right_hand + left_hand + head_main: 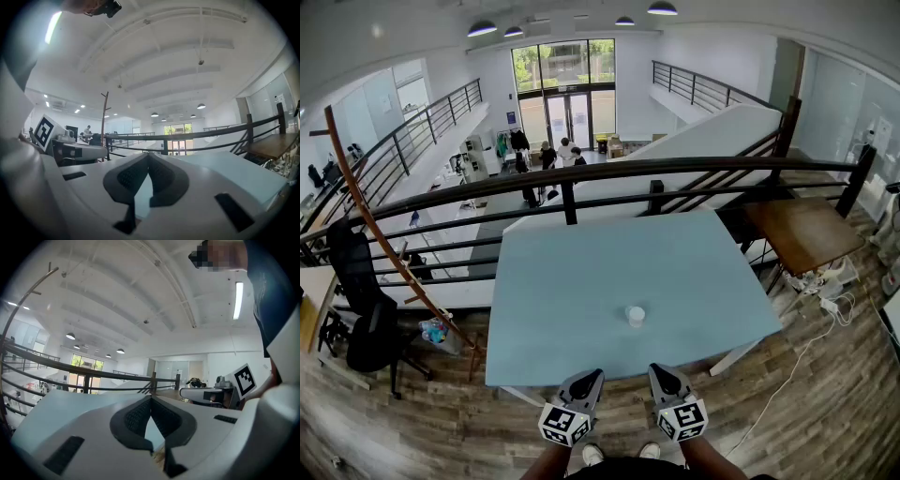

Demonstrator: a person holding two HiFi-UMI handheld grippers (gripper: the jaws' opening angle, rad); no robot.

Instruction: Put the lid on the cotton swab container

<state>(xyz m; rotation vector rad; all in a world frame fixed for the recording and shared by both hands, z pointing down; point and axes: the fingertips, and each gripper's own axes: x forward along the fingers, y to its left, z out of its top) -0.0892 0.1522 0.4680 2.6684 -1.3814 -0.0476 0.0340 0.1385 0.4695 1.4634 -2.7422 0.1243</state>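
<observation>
Bench [581,300]: pale blue top, carrying one small item.
Cotton swab container [636,316]: white, upright, near the bench's near edge, right of centre; lid not distinguishable from here.
Left tool [592,377]: pressed together, empty, level, off the near edge.
Right tool [660,372]: pressed together, empty, beside the left.
Step in hand: likely the approach. Spread one tool, find the lid, steady the container with the other.

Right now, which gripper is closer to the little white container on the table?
Right, narrowly. The container sits ahead and slightly left of the right gripper; the left gripper has it farther off, ahead-right.
</observation>
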